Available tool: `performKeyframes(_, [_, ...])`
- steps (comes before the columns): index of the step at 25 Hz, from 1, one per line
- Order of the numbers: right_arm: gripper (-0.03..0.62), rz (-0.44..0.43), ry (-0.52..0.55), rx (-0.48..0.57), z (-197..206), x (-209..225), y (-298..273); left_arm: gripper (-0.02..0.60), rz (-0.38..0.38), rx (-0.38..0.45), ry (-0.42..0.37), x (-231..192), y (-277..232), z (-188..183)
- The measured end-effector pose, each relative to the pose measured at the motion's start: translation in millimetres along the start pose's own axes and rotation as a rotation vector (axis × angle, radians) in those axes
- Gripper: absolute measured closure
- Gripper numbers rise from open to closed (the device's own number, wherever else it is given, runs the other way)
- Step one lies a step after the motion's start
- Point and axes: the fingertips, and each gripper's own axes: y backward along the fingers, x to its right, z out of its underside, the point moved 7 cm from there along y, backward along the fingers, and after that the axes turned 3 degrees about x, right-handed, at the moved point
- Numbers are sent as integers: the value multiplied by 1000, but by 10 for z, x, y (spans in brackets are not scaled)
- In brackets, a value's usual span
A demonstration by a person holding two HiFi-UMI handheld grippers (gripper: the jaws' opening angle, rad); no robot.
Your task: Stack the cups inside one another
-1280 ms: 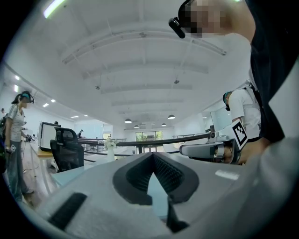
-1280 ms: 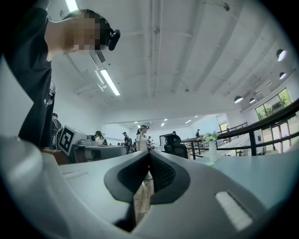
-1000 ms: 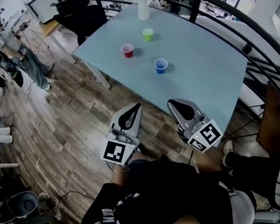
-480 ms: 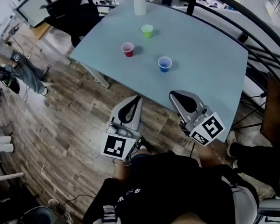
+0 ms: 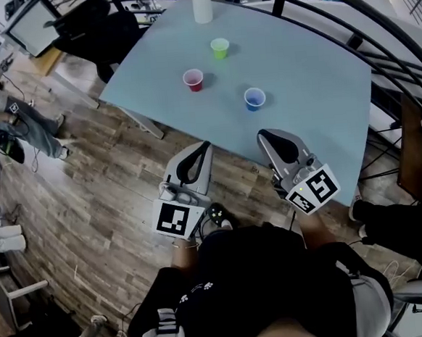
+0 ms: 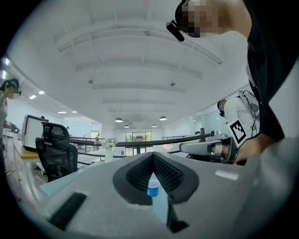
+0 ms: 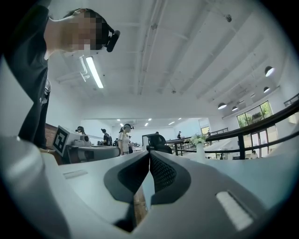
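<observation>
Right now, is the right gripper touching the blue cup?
Apart. The head view shows bare table between the right gripper and the blue cup.

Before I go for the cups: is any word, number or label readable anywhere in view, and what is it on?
No readable words or numbers anywhere.
Black-and-white square marker on the left gripper: a coded pattern, not text.
Matching square marker on the right gripper: pattern only.
Red plastic cup, green plastic cup, blue plastic cup: no print visible.
</observation>
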Motion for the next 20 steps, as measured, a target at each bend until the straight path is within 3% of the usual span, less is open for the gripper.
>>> performKeyframes(20, [583, 444, 46, 27, 666, 483, -298, 595, 186, -20, 1, -801, -251, 167])
